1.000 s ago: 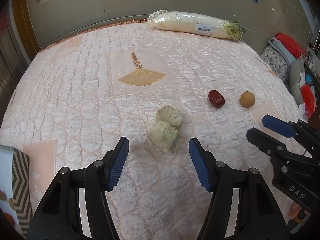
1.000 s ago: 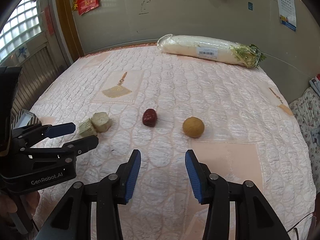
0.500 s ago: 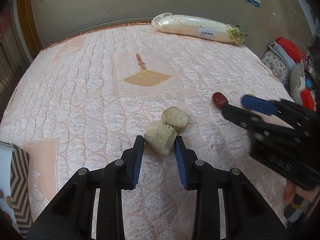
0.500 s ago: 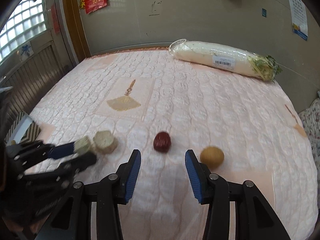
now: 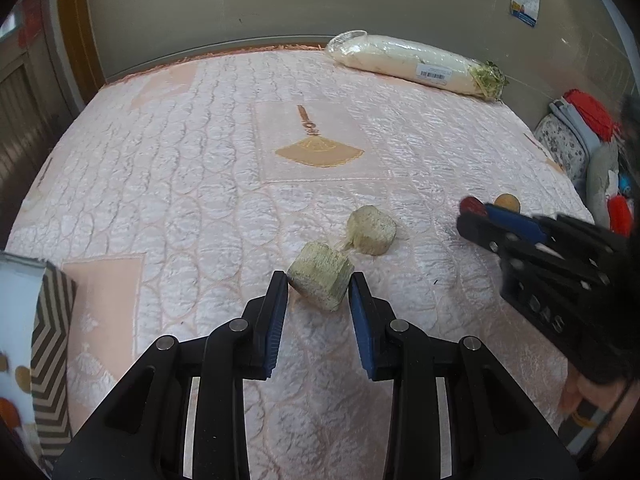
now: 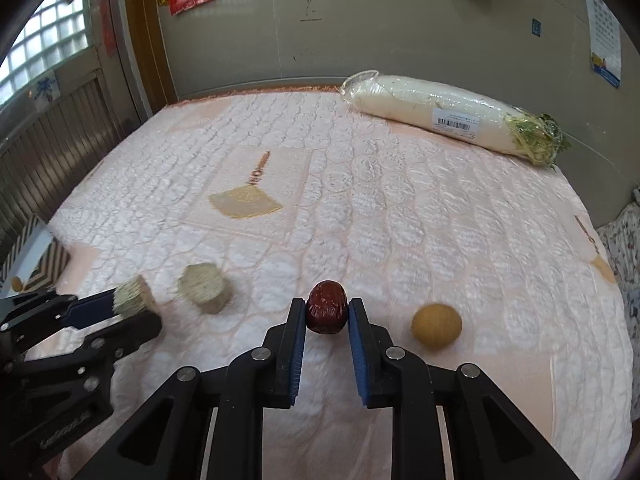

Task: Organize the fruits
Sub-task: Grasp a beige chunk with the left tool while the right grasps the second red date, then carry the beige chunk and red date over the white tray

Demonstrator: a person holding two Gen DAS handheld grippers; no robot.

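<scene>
My left gripper (image 5: 318,286) is shut on a pale fibrous chunk (image 5: 320,278), at the quilt's surface. A second such chunk (image 5: 372,230) lies just beyond it, apart from the pads. In the right wrist view, my right gripper (image 6: 326,306) is closing on a dark red date (image 6: 326,312), with both blue pads against its sides. A round tan fruit (image 6: 436,326) sits on the quilt to the right of the date. The left gripper (image 6: 132,316) with its chunk (image 6: 132,294) shows at that view's left edge. The right gripper (image 5: 480,220) shows at the left wrist view's right.
A long white radish in clear wrap (image 6: 448,116) lies at the far edge of the pink quilted bed (image 6: 400,208), near the wall. A chevron-patterned box (image 5: 44,340) stands at the bed's near left. Piled clothes (image 5: 580,136) lie off the right side.
My left jaws went from wide open to shut on the near chunk. My right gripper moved forward to the red date and its jaws closed on it.
</scene>
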